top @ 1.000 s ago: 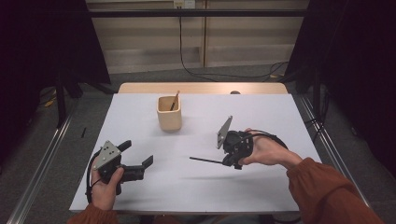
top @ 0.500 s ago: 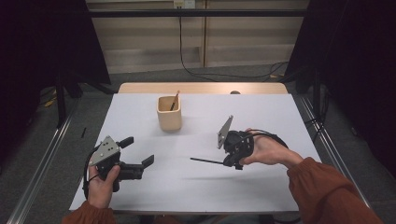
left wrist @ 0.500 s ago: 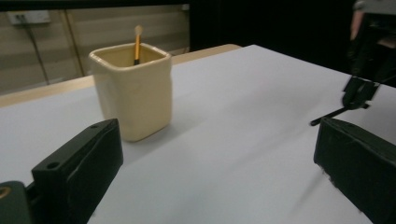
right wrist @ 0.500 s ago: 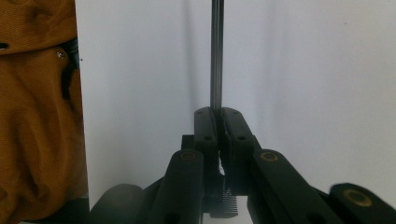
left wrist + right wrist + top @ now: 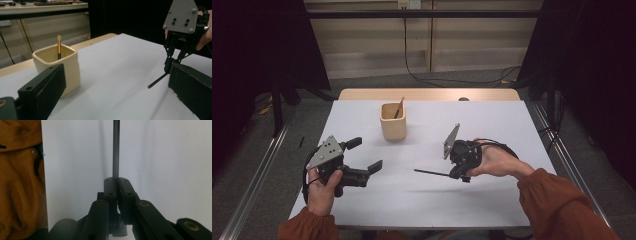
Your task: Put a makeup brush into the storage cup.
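Observation:
A cream square cup (image 5: 393,125) (image 5: 68,66) stands at the table's back middle, with a gold-handled brush (image 5: 399,107) (image 5: 59,47) leaning inside it. My right gripper (image 5: 456,175) (image 5: 116,180) lies low at the right and is shut on a thin black stick (image 5: 432,173) (image 5: 115,150) that points left across the sheet. In the left gripper view that gripper (image 5: 172,65) and its stick (image 5: 157,81) sit ahead to the right. My left gripper (image 5: 366,154) (image 5: 115,72) is held off the table at the front left, open, with nothing between its jaws.
A white sheet (image 5: 502,125) covers the table, and a wooden strip (image 5: 427,94) shows along its far edge. A metal rail (image 5: 562,160) runs by the right side and a cable (image 5: 422,75) lies on the floor behind. An orange sleeve (image 5: 20,182) fills the left of the right gripper view.
My left gripper has lifted a little and now sits slightly farther from the front edge. The right gripper and its stick have stayed put.

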Available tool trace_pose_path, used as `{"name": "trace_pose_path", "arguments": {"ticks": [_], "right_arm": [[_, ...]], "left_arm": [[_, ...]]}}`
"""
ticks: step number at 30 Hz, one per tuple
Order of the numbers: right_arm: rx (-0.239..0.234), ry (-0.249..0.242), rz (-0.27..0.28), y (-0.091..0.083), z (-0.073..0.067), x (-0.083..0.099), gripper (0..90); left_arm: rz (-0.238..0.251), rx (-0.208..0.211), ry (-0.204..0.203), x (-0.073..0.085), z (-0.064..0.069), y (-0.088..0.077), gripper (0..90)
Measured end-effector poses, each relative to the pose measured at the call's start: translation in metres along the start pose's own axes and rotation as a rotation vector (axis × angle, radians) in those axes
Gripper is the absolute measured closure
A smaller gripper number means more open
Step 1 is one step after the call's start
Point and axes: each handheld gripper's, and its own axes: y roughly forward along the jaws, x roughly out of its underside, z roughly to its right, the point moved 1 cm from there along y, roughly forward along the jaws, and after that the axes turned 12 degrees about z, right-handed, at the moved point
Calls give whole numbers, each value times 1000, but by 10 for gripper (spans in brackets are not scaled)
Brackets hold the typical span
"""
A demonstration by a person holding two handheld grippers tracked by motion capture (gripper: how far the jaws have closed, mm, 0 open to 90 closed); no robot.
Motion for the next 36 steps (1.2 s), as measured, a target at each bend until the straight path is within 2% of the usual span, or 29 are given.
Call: {"name": "trace_pose_path", "arguments": {"ticks": [4,8,13,15,22,29,32,36], "right_arm": [[-5,1,5,0,0,0,855],[-7,4,7,0,0,0,855],[-12,7,7,2,1,0,856],[-13,11,6,2,0,0,856],[-19,5,-3,5,0,0,855],[-19,-1,-12,4,-1,1,855],[-21,-8,-17,4,0,2,855],[-28,-11,-26,5,-1,1,855]], "left_arm": [[18,13,8,-8,1,7,13],[15,55,-2,-14,2,15,13],[-27,114,12,-22,3,28,12],[-44,150,12,-24,6,35,14],[-149,263,45,-28,18,60,16],[-233,331,74,-23,27,74,16],[-268,352,71,-21,28,79,16],[-348,398,79,-17,31,90,24]]}}
